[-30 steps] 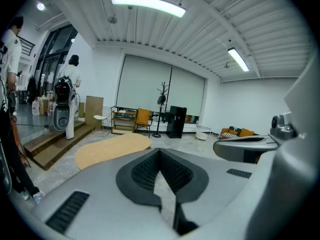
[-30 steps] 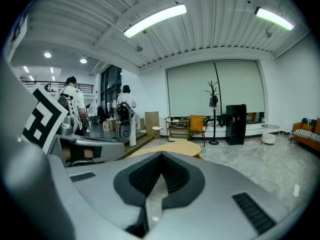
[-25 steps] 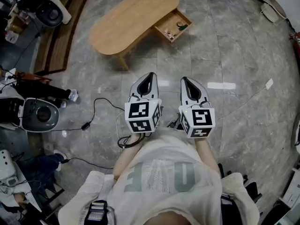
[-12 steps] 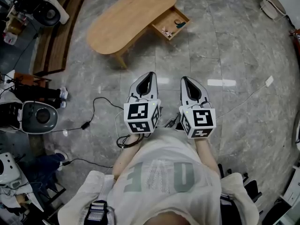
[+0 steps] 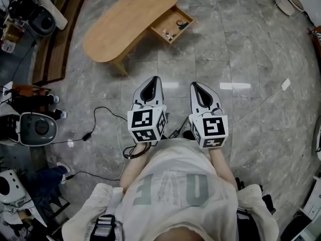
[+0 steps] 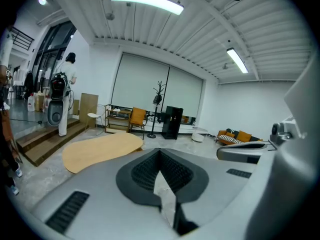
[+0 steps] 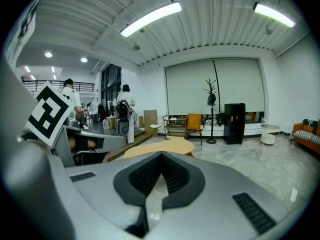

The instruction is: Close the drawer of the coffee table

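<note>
The wooden oval coffee table point(image 5: 125, 23) stands at the top of the head view. Its drawer point(image 5: 172, 26) is pulled out on the right side, with a few small items inside. Both grippers hover side by side over the marble floor, well short of the table. My left gripper point(image 5: 152, 80) is shut with nothing between its jaws, and the tabletop point(image 6: 102, 149) shows beyond its tips point(image 6: 160, 153). My right gripper point(image 5: 196, 86) is also shut and empty, with the table point(image 7: 162, 147) straight ahead past its tips point(image 7: 161, 156). Neither gripper view shows the drawer.
Black cables point(image 5: 103, 117) trail on the floor left of the grippers, and a white cord with a plug point(image 5: 285, 84) lies to the right. A wooden step platform point(image 5: 52, 44) and round machines point(image 5: 35, 128) line the left. People point(image 7: 70, 101) stand far left.
Both grippers moved forward together, still side by side and shut. The table and drawer have shifted left in the head view.
</note>
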### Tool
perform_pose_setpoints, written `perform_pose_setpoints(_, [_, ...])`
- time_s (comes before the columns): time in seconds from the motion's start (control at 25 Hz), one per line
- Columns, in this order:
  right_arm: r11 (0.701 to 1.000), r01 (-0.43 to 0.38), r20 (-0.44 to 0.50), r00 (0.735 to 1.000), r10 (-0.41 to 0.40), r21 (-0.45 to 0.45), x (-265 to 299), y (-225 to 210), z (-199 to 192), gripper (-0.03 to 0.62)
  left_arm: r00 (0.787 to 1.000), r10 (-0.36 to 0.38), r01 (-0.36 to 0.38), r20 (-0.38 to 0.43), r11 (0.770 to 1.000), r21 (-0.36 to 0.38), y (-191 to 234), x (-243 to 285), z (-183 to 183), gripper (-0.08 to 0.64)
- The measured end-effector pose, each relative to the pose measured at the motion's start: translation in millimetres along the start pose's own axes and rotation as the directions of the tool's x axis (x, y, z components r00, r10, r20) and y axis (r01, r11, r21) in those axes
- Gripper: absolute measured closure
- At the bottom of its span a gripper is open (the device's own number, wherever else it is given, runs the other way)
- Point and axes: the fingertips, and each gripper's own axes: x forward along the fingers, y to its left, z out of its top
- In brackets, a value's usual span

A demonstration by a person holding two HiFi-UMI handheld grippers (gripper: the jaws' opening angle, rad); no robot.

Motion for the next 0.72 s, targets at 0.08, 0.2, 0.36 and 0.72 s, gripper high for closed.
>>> perform_pose_setpoints(0.08, [1.000, 0.002, 0.005, 1.000, -0.002, 0.021, -3.1, -26.3, -1.5, 0.586, 1.000, 0.014, -0.014, 0.014, 1.000, 0.007, -17.6, 10.2, 1.9, 0.552])
perform_pose_setpoints(0.2, [0.999, -0.018, 0.012, 1.000, 0.018, 0.028, -7.8, -57.2, -4.0, 0.586, 0.998, 0.040, -0.040, 0.037, 0.999, 0.003, -40.7, 21.6, 4.6, 0.552])
perform_pose_setpoints(0.36, [0.999, -0.049, 0.025, 0.999, 0.049, 0.020, -6.4, -79.1, -3.5, 0.586, 0.995, 0.077, -0.077, 0.059, 0.997, -0.013, -55.5, 29.1, 7.9, 0.552])
perform_pose_setpoints(0.72, [0.997, -0.079, 0.043, 0.996, 0.078, 0.027, 13.5, -102.0, 5.7, 0.586, 0.989, 0.120, -0.122, 0.088, 0.992, 0.014, -59.2, 47.2, 22.0, 0.552])
